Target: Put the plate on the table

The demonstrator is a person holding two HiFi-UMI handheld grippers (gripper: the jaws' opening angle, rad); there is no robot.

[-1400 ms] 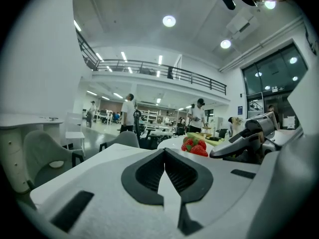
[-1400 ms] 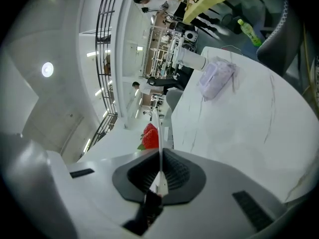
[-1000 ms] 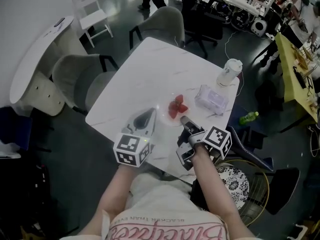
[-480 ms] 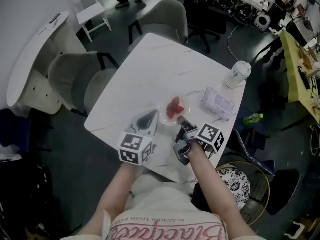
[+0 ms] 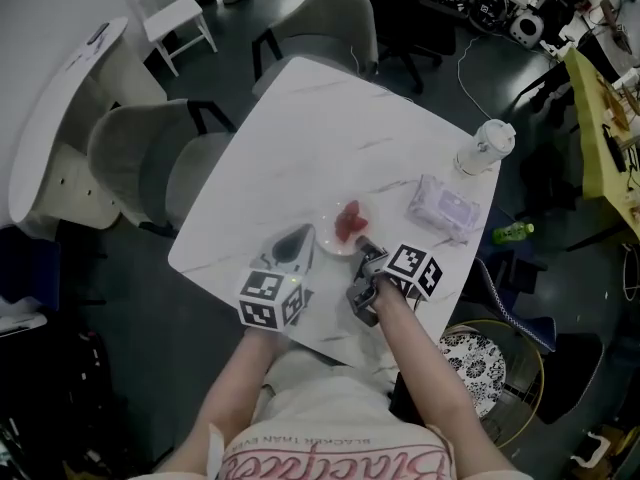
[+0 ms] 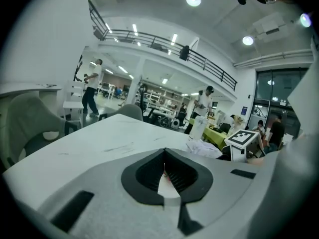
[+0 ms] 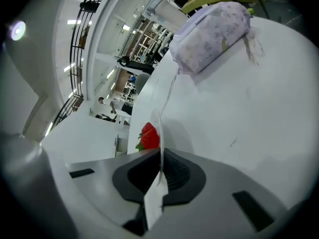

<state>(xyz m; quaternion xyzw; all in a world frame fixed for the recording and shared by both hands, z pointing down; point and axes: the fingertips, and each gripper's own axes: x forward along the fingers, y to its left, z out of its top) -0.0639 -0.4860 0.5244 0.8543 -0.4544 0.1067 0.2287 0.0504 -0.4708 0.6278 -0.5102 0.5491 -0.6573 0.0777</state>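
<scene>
Barely anything has moved on the white, faintly veined square table (image 5: 300, 138) over the last second; only the head view has swung a little. Farthest left, the left gripper (image 5: 300, 238) lies low over the tabletop, its jaws pressed together with nothing between them. Just beside its tips comes the small clear round plate (image 5: 335, 245) with red strawberries (image 5: 348, 220) on it. It is in the same spot near the table's front edge, and it looks to be lying flat on the surface. At its right rim the right gripper (image 5: 362, 249), turned on its side, stays clamped on the thin edge, as its own view shows plainly. Further right, well apart, sits the lilac soft pack of wipes (image 5: 444, 209), undisturbed. Since the plate seems already set down and the grip has not loosened, I judge the placing all but done. What remains is to let go of the rim and draw back without dragging the plate.
</scene>
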